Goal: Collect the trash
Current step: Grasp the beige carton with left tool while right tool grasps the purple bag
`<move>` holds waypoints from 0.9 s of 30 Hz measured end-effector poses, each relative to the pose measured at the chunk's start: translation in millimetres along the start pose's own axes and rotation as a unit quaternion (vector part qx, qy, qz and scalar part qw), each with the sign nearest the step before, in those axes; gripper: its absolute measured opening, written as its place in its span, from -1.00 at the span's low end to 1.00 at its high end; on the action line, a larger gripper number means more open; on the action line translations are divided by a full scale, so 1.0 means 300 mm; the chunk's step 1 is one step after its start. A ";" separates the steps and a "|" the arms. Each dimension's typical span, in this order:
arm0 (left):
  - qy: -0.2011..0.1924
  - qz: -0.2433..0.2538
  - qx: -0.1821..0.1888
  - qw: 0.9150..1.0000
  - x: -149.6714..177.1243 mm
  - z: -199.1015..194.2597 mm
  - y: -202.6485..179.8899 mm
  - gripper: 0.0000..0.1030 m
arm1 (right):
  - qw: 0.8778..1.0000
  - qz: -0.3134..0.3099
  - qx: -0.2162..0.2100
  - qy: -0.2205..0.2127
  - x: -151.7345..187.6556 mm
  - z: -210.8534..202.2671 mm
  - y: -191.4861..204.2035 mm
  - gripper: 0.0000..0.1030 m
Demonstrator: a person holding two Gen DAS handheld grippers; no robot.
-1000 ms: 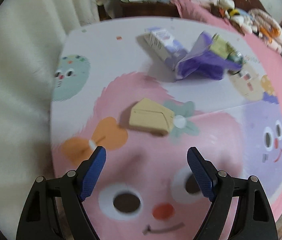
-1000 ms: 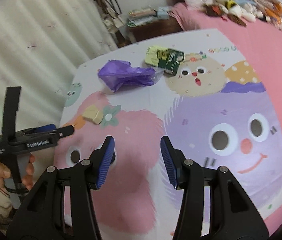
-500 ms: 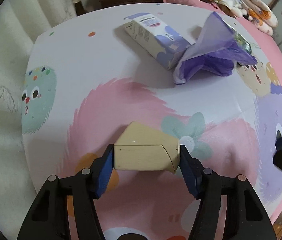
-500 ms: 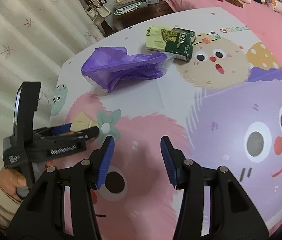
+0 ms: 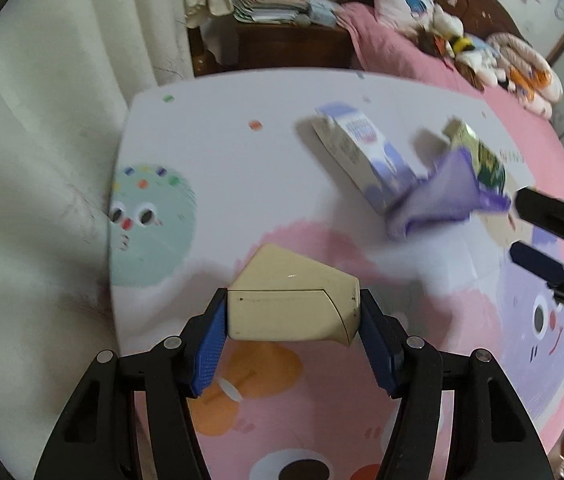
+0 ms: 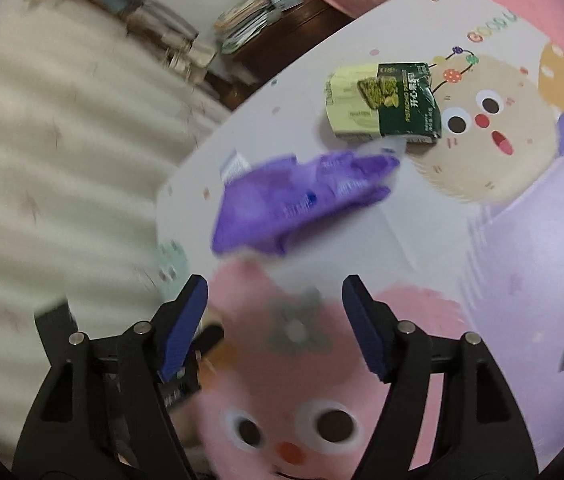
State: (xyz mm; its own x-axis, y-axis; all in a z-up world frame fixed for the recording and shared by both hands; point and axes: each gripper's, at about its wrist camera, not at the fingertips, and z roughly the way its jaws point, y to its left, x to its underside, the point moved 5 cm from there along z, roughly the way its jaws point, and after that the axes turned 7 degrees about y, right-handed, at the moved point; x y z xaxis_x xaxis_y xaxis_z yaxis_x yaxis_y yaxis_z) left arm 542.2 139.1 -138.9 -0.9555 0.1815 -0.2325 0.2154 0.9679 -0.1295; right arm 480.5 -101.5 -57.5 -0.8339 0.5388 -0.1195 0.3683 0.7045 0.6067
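My left gripper (image 5: 293, 316) is shut on a beige cardboard box (image 5: 294, 304) and holds it just above the cartoon tablecloth. Beyond it lie a white and purple carton (image 5: 362, 152), a purple plastic bag (image 5: 442, 196) and a green snack packet (image 5: 482, 156). My right gripper (image 6: 275, 320) is open and empty, low over the pink patch, short of the purple bag (image 6: 302, 200). The green snack packet (image 6: 398, 104) lies on a pale yellow carton (image 6: 346, 104) behind the bag. The right gripper's fingers (image 5: 550, 220) show at the right edge of the left wrist view.
The table (image 5: 222, 152) ends at a white curtain (image 5: 34, 160) on the left. A dark wooden side table with stacked papers (image 5: 274, 8) stands behind it. A pink bed with plush toys (image 5: 482, 52) lies at the back right.
My left gripper has lifted the beige box off the cloth and drawn back a little. My right gripper has moved forward and left, closer to the purple bag, and opened wider.
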 end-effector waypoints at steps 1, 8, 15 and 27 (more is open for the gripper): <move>-0.005 -0.005 0.001 1.000 -0.005 -0.014 0.008 0.21 | 1.000 0.013 0.006 -0.003 -0.020 0.012 -0.002 0.31; -0.017 -0.025 0.001 1.000 -0.016 -0.069 0.058 0.21 | 0.994 0.084 0.065 -0.011 -0.133 0.123 -0.058 0.31; -0.022 -0.027 0.002 0.999 0.039 -0.090 0.025 0.21 | 0.991 0.096 0.098 -0.005 -0.144 0.208 -0.124 -0.70; -0.028 -0.037 0.016 0.999 0.266 -0.178 -0.177 0.20 | 0.996 -0.025 0.083 -0.032 0.019 -0.075 -0.170 -0.98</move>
State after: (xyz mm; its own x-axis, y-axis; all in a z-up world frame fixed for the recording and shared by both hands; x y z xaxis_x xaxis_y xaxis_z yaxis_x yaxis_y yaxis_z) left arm 443.8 111.6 -99.0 -0.9565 0.0998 -0.2740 0.1526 0.9720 -0.1786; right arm 447.7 -144.9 -71.5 -0.8270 0.5253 -0.2001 0.3941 0.7956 0.4601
